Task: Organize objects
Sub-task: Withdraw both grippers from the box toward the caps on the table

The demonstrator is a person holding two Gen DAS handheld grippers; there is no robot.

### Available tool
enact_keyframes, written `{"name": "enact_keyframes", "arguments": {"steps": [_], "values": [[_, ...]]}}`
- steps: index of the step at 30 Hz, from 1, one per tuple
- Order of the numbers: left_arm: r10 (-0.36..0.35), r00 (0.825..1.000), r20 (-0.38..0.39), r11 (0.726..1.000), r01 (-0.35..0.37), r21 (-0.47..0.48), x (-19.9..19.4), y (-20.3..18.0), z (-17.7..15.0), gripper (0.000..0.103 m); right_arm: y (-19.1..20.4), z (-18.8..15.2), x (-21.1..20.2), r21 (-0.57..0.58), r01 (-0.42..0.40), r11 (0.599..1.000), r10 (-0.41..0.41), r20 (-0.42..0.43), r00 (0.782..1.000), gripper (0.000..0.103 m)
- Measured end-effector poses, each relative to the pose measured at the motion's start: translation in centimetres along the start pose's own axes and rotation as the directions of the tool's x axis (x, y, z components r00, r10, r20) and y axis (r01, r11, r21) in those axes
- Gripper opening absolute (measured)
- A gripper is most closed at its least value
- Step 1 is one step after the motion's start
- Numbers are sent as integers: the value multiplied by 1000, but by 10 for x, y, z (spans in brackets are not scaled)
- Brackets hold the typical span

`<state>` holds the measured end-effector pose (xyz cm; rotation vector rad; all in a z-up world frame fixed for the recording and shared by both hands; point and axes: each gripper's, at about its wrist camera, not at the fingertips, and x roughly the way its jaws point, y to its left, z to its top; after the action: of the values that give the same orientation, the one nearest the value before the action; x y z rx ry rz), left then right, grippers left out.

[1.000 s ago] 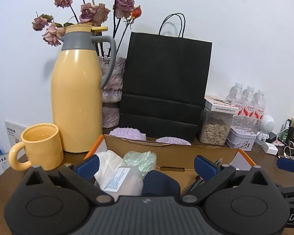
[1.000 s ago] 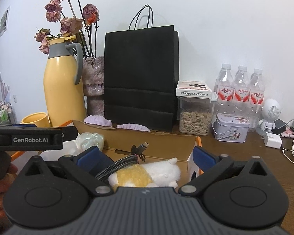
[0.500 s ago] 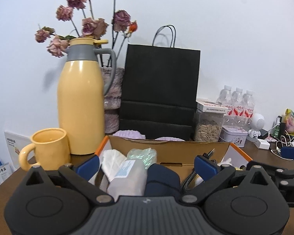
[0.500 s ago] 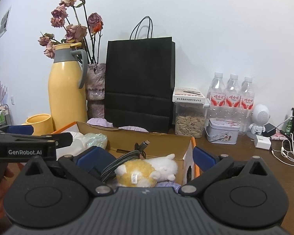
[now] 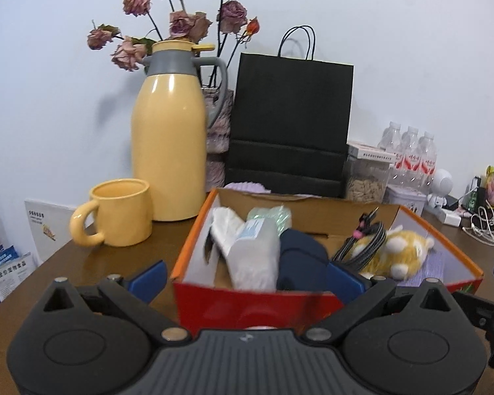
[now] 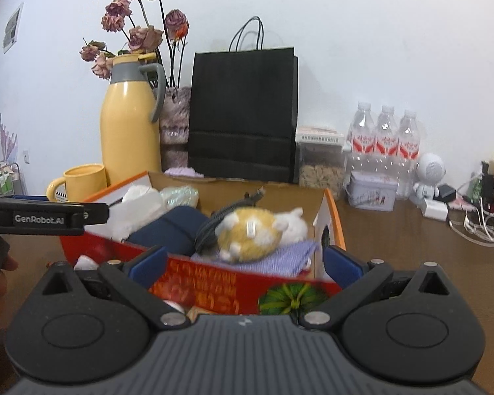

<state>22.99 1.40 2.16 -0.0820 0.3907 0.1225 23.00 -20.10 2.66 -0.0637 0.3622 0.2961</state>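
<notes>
Left gripper (image 5: 247, 278): jaws spread | right gripper (image 6: 243, 263): jaws spread | box (image 5: 257, 302) on table, directly ahead, I hold nothing | risk: plush toy (image 6: 257, 232) on top may topple out if I nudge the box.

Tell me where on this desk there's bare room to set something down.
Bare wood lies right of the orange box, before the tin, and left of it below the yellow mug. The back row and the cable corner are crowded.

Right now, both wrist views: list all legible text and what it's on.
"GenRobot.AI": side of the left gripper, seen in the right wrist view.
Blurred or too small to read: yellow print on the red box front, red bottle labels, leaflets, white packet label, tin.
</notes>
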Motion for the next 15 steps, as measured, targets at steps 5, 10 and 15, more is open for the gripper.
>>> {"name": "enact_keyframes", "arguments": {"steps": [5,10,15], "values": [[12,1000,-13,1000,-12,26,-11,9,-15,103,4,-17,-9,15,2,1000,-2,-30,1000,103],[13,998,-56,1000,-12,10,-18,24,-27,103,12,-29,-15,-3,8,1000,-9,-57,998,103],[6,996,-93,1000,-7,-5,-24,40,-34,103,18,-40,-18,-13,13,1000,-14,-98,995,103]]}}
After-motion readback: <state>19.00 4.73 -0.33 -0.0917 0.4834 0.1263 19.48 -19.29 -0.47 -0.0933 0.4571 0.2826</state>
